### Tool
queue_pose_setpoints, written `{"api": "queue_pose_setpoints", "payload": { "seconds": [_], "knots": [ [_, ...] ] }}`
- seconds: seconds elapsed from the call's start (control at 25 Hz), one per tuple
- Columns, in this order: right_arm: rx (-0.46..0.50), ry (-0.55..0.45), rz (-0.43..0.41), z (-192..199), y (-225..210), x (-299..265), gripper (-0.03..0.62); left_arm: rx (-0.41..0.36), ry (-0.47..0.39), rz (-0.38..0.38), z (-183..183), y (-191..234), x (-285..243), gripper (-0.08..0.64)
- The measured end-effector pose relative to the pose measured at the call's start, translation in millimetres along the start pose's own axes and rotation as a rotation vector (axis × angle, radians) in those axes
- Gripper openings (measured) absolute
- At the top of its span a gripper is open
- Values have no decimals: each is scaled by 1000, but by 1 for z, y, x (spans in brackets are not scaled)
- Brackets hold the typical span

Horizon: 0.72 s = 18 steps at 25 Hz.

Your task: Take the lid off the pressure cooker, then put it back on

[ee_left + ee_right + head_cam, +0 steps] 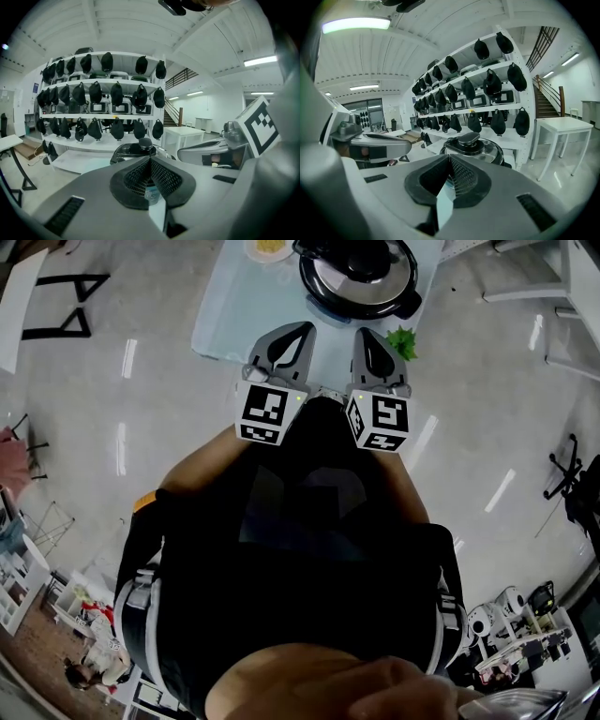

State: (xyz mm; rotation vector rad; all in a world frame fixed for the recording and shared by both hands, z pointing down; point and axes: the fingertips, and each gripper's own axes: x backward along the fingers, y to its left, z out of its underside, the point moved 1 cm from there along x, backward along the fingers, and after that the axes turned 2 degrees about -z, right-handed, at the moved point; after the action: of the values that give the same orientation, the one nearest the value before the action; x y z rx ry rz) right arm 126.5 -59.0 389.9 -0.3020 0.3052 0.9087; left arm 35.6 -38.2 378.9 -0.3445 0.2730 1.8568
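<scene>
A black and silver pressure cooker with its lid on stands on a pale table at the top of the head view. The cooker rises just beyond the jaws in the left gripper view, and its lid knob shows ahead in the right gripper view. My left gripper and right gripper hover side by side short of the table edge, both pointing toward the cooker. Both are shut, jaw tips meeting with nothing between them. Neither touches the cooker.
A green leafy thing lies at the table's near right corner, beside the right gripper. A plate of yellow food sits left of the cooker. Behind the table stands a white shelf rack of black caps, and a white table stands to the right.
</scene>
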Motion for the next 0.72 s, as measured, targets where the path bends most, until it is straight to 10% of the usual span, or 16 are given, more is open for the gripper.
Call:
{"api": "queue_pose_setpoints", "payload": {
  "seconds": [0.72],
  "knots": [
    [13,-33,-33,-25,-44,-33,18,-11,31,-84,-17,12,-39,6]
  ]
}}
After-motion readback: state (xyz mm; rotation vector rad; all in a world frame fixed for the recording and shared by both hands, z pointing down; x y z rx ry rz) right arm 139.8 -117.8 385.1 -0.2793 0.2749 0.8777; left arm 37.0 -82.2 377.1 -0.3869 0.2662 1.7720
